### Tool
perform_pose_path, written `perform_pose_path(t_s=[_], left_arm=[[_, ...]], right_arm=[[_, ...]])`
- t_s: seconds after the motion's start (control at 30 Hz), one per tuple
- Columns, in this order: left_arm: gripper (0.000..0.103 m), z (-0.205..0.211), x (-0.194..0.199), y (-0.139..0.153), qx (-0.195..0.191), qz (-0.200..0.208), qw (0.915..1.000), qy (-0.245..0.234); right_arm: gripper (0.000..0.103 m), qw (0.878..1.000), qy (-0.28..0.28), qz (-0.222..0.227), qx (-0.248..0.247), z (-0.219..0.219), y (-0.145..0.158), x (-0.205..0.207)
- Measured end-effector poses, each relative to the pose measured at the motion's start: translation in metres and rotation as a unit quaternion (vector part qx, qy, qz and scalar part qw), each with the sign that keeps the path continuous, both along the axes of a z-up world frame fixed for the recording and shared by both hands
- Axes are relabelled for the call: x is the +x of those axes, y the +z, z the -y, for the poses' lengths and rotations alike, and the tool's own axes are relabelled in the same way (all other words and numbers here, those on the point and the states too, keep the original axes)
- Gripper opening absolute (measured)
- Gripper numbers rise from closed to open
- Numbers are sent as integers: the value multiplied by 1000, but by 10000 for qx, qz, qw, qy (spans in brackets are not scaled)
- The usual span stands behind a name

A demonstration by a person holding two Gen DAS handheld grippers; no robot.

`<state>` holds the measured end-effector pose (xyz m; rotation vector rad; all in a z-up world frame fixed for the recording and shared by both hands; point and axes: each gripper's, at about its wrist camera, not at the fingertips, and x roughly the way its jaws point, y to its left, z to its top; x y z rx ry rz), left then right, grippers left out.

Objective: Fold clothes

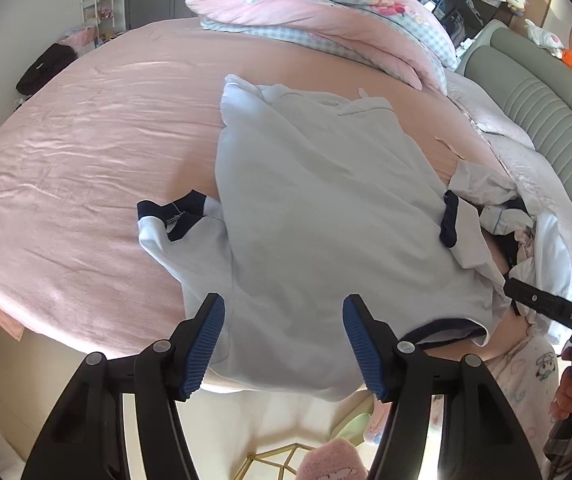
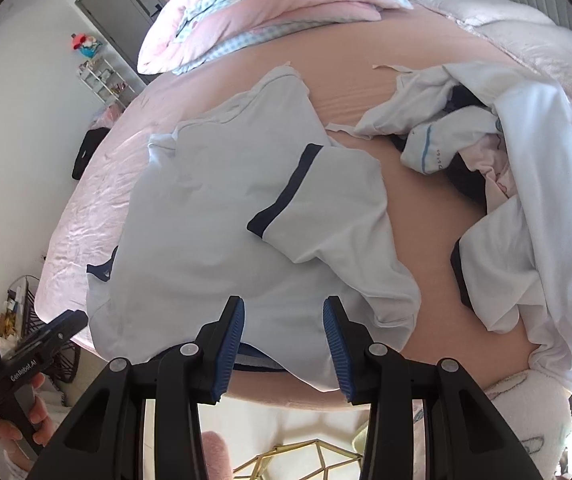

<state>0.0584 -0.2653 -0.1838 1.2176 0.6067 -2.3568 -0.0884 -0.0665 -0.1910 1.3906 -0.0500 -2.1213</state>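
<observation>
My left tongs (image 1: 284, 344) stand wide with nothing between the pads, hovering over the near edge of the bed (image 1: 86, 152), where the pale blue shirt (image 1: 318, 208) lies spread with its hem hanging a little over that edge. At the shirt's left side one navy-cuffed sleeve (image 1: 170, 220) sticks out flat onto the pink sheet; if I fold the body first, I judge that sleeve will trail outside and leave a lopsided bundle. The fabric looks thin and limp, so a pinch of one layer could drag the whole shirt toward me and off the near edge. My right tongs (image 2: 284, 340) are partly open, also empty, above the same hem, and just beyond them the other sleeve (image 2: 318, 208) is already turned in across the chest, rumpled rather than flat; a fold over it would likely trap those creases. Further right, toward the right edge of the bed, the pile of unfolded clothes (image 2: 486, 152) lies just beside the shirt, and a careless sweep could snag a loose white piece. At the far edge the pink quilt (image 1: 318, 12) sits well apart from the shirt.
</observation>
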Motion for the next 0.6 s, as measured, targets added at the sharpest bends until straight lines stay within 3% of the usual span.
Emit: perform_pose_path(t_s=[0.2,0.33,0.6], left_arm=[[59,27,8,-8,-49,-6,9998,215],[59,44,11,-16,-3,4,9995,316],[59,84,25,-36,453,-68,9970,630]], right_arm=[[41,9937,348,-630,858,33,6,21],[41,9929,404,-616,936,48,6,22],[40,9868,853,-856,1081,96,11,40]])
